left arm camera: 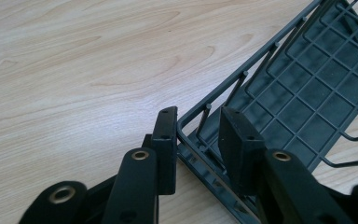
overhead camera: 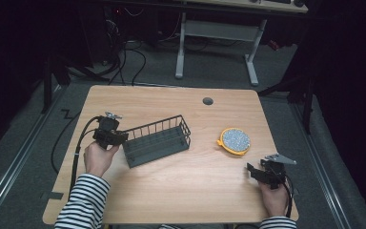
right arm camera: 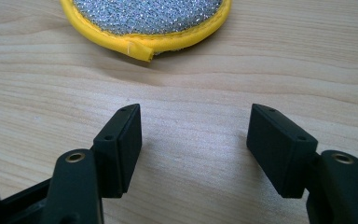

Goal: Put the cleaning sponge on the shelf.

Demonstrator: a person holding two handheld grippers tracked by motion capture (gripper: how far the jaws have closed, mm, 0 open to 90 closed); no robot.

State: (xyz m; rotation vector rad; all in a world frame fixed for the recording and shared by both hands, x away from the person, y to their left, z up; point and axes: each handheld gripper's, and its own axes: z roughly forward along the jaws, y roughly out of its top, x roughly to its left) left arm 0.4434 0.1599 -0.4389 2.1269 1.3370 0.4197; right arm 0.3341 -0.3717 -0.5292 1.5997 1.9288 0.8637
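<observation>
Wood bench: pale grain, bare along the person's edge, so both hands have room to rest low on it.
Right tool: held near the bench's right front corner, jaws standing wide apart with nothing between them; it points at the scourer, which reads to me as waiting or lining up rather than grasping.
Left tool: clamped on the near end wall of the wire basket, one pad outside the rim and the other inside; in the high view it sits at the basket's left end. Gripping the end wall probably gives a firm hold for dragging or steadying the basket.
Wire basket: dark grey, long and narrow, lying slantwise left of the bench's middle, with nothing inside.
Scourer: round, silver mesh with a yellow rim, flat on the bench to the right of the basket and well apart from it, just ahead of the right tool.
Likely aim: the basket is held still so the scourer can go in.
</observation>
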